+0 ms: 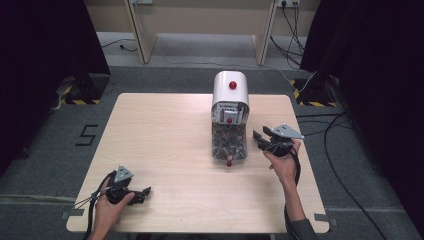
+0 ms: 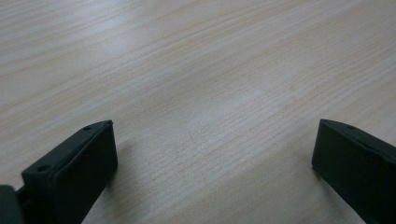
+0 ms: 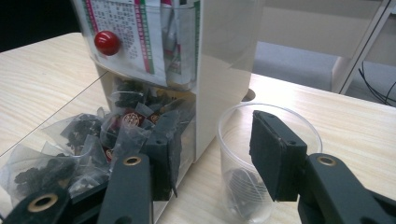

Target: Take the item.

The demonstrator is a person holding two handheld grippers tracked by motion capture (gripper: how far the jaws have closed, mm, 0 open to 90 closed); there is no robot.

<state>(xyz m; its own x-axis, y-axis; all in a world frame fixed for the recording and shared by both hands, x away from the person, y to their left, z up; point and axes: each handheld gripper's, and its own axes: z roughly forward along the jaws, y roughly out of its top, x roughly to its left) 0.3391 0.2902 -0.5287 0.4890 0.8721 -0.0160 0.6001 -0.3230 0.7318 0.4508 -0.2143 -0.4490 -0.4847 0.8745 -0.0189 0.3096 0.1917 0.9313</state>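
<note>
The right tongs stand part open over the clear cup beside the white dispenser, holding nothing. The sachet seems dropped; next, withdraw cleanly. The left tongs rest wide open, empty, near the desk's front left corner.

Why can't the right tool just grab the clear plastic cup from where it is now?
It probably can. The right tool is open right beside the clear plastic cup, with one jaw in front of the cup's rim. Nothing blocks it. The white drawer box of packets stands close on the cup's other side.

1 white cabinet, 1 clear cup, 3 red knobs
</note>
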